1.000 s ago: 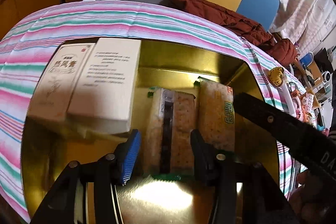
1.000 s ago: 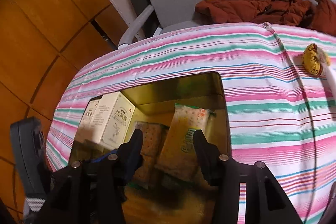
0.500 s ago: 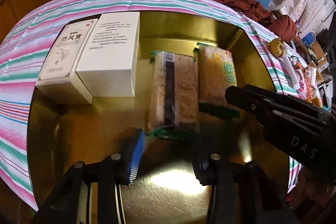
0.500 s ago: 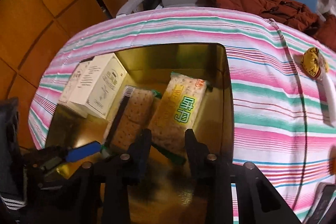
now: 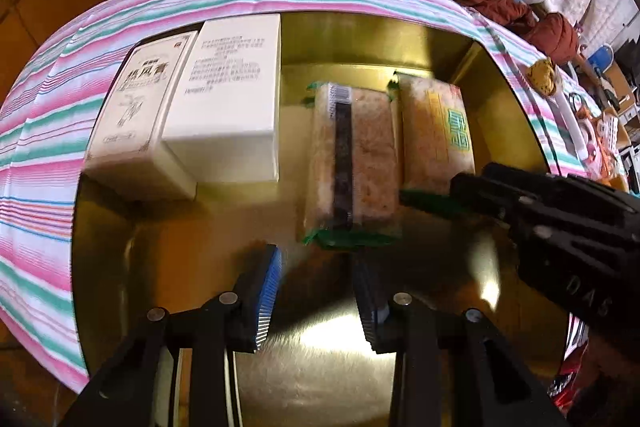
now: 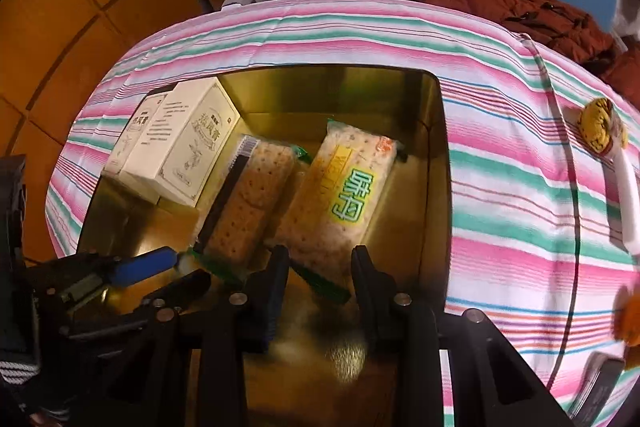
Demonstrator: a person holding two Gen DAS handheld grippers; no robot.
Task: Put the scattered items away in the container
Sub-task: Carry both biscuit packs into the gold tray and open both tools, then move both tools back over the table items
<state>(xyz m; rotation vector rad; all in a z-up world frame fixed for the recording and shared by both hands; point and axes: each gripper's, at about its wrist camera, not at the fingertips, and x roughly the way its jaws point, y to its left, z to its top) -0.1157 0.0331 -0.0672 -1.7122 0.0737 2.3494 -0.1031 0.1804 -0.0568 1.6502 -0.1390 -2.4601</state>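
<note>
left gripper (image 5: 316,291): closing, nothing between pads, just short of cracker pack (image 5: 354,163) end | right gripper (image 6: 318,269): jaws narrow, pack's green end (image 6: 320,277) between them, grip unclear | both packs, two white boxes (image 5: 224,103) ahead inside gold tin (image 5: 380,39)

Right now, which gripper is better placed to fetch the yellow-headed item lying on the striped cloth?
Right. The yellow-headed item lies beyond the gold tin's right wall, on the right gripper's side; the left gripper is farther, its empty jaws closing.
</note>
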